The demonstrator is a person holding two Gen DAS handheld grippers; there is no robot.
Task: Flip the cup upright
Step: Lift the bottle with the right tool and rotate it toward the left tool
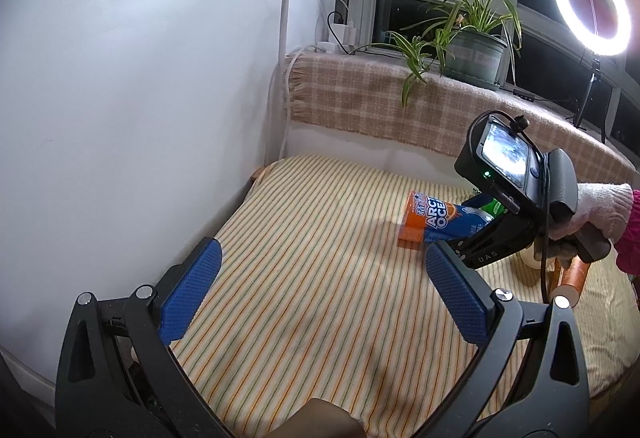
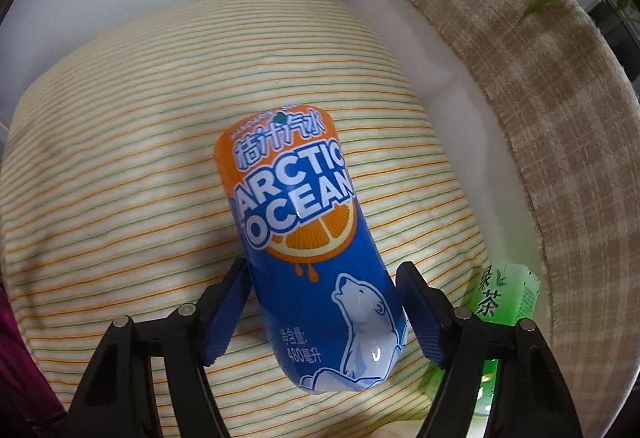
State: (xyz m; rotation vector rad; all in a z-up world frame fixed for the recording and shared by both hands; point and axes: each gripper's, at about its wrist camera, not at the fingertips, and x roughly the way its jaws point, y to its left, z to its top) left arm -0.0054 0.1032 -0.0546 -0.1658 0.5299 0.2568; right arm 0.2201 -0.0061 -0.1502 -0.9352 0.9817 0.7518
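Two grippers in view. Left gripper (image 1: 322,292) held low over the striped cloth (image 1: 320,298), blue pads (image 1: 192,290) spread wide apart, nothing between. Right gripper (image 2: 320,312) gripped by a gloved hand (image 1: 592,214), angled down toward the cup (image 2: 308,250), jaws flanking its lower blue body; left pad (image 2: 226,312) against the side, right pad close beside it, firm clamping not certain. Cup lying tilted on the cloth near the table's far right, orange end pointing away. Green bottle (image 2: 500,298) just beside the right finger.
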